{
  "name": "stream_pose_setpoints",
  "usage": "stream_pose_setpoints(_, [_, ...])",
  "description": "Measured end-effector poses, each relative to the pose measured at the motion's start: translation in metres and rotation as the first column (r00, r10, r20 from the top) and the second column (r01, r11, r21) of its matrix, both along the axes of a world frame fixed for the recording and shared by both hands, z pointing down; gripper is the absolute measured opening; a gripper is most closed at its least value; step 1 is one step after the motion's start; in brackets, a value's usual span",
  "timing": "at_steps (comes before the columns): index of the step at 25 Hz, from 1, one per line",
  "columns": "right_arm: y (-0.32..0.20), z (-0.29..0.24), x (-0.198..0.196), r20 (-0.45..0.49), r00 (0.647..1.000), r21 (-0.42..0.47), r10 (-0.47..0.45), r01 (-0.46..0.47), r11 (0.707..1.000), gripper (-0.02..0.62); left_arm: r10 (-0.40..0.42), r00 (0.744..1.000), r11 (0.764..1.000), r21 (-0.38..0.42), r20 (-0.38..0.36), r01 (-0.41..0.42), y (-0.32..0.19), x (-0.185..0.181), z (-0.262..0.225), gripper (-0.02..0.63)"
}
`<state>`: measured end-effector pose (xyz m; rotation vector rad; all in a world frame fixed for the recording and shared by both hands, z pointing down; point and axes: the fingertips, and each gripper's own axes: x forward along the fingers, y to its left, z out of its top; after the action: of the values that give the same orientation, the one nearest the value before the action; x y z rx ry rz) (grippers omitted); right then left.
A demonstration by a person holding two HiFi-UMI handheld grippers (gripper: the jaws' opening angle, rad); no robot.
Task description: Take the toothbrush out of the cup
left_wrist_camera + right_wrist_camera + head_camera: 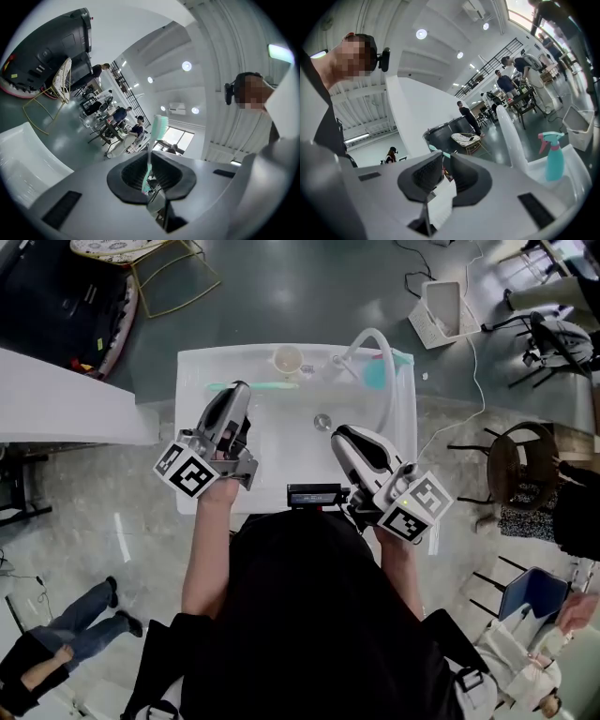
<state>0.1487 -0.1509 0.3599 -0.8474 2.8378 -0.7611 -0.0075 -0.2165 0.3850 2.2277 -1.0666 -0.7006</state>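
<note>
1. The cup (288,359) stood on the sink's (187,418) rear rim, with the toothbrush (272,385) outside it.
2. The left gripper (240,390) pinched the toothbrush, which lay level and crosswise above the basin.
3. The right gripper (339,434) was empty, its jaws narrowly parted.

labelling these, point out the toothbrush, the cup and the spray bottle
toothbrush (160,125), left gripper view, bristle head
cup (288,359), head view, bare inside
spray bottle (554,165), right gripper view, teal body

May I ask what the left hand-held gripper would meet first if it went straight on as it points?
Probably nothing: past the toothbrush the left hand-held gripper grips, its own view shows only open room. In the head view its line passes the sink rim left of the cup, seemingly above it.
</note>
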Motion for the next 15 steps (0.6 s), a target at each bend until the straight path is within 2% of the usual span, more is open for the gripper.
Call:
stream_pose_setpoints(11, [-0.003, -0.004, -0.01, -0.006, 0.999, 0.013, -0.034, 0.034, 0.999, 0.043, 0.126, 0.988, 0.989, 0.083, -0.088, -0.119, 0.029, 0.004, -0.038, 0.034])
stream_pose_setpoints(15, [-0.004, -0.004, -0.01, -0.008, 0.999, 0.014, -0.034, 0.034, 0.999, 0.043, 0.168, 0.981, 0.981, 0.115, -0.095, -0.157, 0.034, 0.006, -0.05, 0.034])
